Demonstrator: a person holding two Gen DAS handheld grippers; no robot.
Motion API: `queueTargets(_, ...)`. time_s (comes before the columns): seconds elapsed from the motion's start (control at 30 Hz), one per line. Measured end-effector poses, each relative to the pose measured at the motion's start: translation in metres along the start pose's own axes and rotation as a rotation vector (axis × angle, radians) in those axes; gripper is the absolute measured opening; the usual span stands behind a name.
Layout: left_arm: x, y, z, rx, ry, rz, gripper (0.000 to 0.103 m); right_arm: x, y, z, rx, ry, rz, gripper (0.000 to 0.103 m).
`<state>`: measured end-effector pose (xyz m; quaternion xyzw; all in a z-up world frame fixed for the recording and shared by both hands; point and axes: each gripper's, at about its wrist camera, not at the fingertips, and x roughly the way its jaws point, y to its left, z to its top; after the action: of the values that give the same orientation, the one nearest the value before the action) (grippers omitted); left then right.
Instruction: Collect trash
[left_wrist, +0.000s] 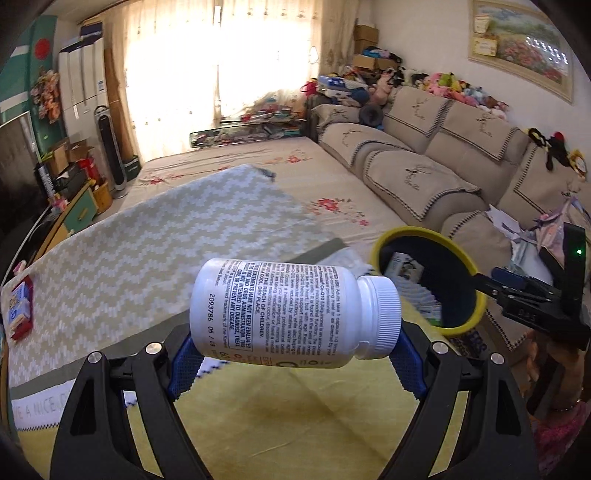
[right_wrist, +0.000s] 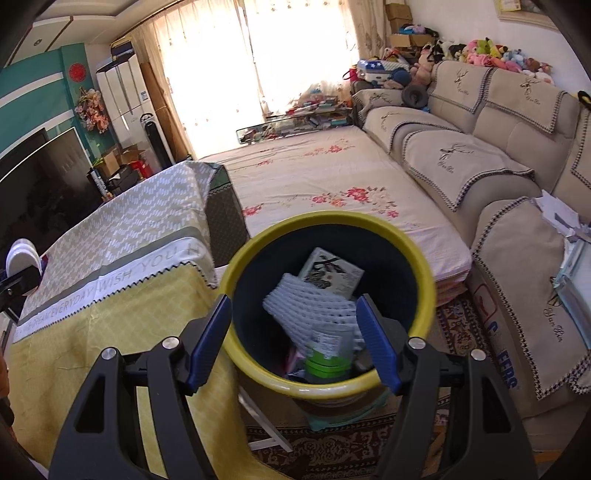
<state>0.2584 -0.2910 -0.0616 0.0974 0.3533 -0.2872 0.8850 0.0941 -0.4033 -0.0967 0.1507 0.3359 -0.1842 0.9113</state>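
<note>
Left wrist view: one pill bottle (left_wrist: 291, 314), one bin (left_wrist: 428, 280).

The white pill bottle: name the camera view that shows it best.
Left wrist view. The white pill bottle lies sideways between the left claw's blue pads, label print and ribbed cap plain. The right wrist view shows only a white rounded sliver at its left edge, probably the bottle's end.

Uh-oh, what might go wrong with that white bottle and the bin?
The white bottle is pinched end to end, base and cap, in the left hand-held gripper, so it might slip or roll out.
It is beside the yellow-rimmed bin, not over it; released now, it would likely hit the table.
The right hand-held gripper grips only the bin's rim; the bin may tip.
</note>
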Motion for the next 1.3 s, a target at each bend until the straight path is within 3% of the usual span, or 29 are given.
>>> queueTargets(0.23,0.046,-0.107,0.022,0.118,0.077,-0.154,0.084,-0.027,-0.050,-0.005,0.048,-0.044,-0.061,0.067)
queueTargets(0.37,0.089,-0.152,0.031,0.165,0.142,-0.193,0.084,-0.037,-0.076,-0.009,0.082,-0.053,-0.085,0.068)
queueTargets(0.6,0.169,-0.187,0.046,0.190,0.216,-0.214,0.084,-0.041,-0.112,-0.017,0.137,-0.040,-0.115,0.068)
queueTargets(0.8,0.209,-0.195,0.050,0.178,0.283,-0.209,0.087,-0.037,-0.111,-0.018,0.140,-0.033,-0.102,0.069)
queueTargets(0.87,0.204,-0.192,0.050,0.177,0.268,-0.192,0.093,-0.037,-0.106,-0.017,0.130,-0.033,-0.094,0.070)
queueTargets(1.0,0.164,-0.172,0.048,0.164,0.207,-0.182,0.093,-0.037,-0.096,-0.016,0.111,-0.034,-0.080,0.070)
queueTargets(1.13,0.101,-0.139,0.042,0.092,0.112,-0.174,0.097,-0.040,-0.083,-0.016,0.091,-0.035,-0.052,0.071)
queueTargets(1.3,0.011,-0.083,0.008,0.009,0.006,-0.078,0.098,-0.048,-0.051,-0.023,0.026,-0.028,0.017,0.074)
